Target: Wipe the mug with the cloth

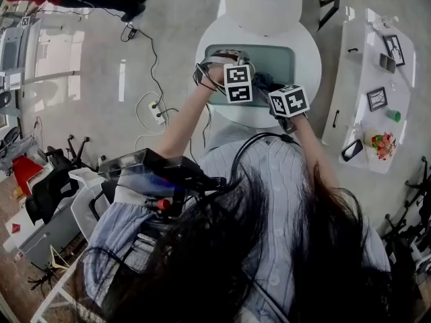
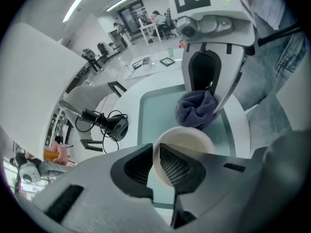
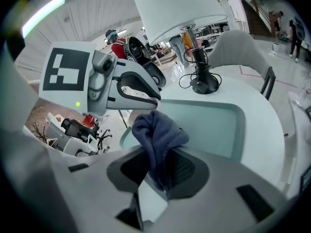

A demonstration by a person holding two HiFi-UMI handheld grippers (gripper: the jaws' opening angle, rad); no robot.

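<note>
Round white counter (image 1: pixel 310 42) with a pale green inset panel (image 1: pixel 277 64), at 12 o'clock from the seated person in the head view. A white lamp shade (image 1: pixel 262 5) stands over the counter's 12 o'clock edge. The left gripper (image 2: pixel 155 166) has its fingers closed narrowly on the wall of the cream mug (image 2: pixel 192 139), one finger inside the rim and one outside; the mug is above the inset panel. The right gripper (image 3: pixel 160 171) faces it, its fingers clamped on the dark blue cloth (image 3: pixel 156 132), which bunches out beyond them. In the left gripper view the cloth lies at 12 o'clock of the mug, just beside its rim; contact cannot be told.
</note>
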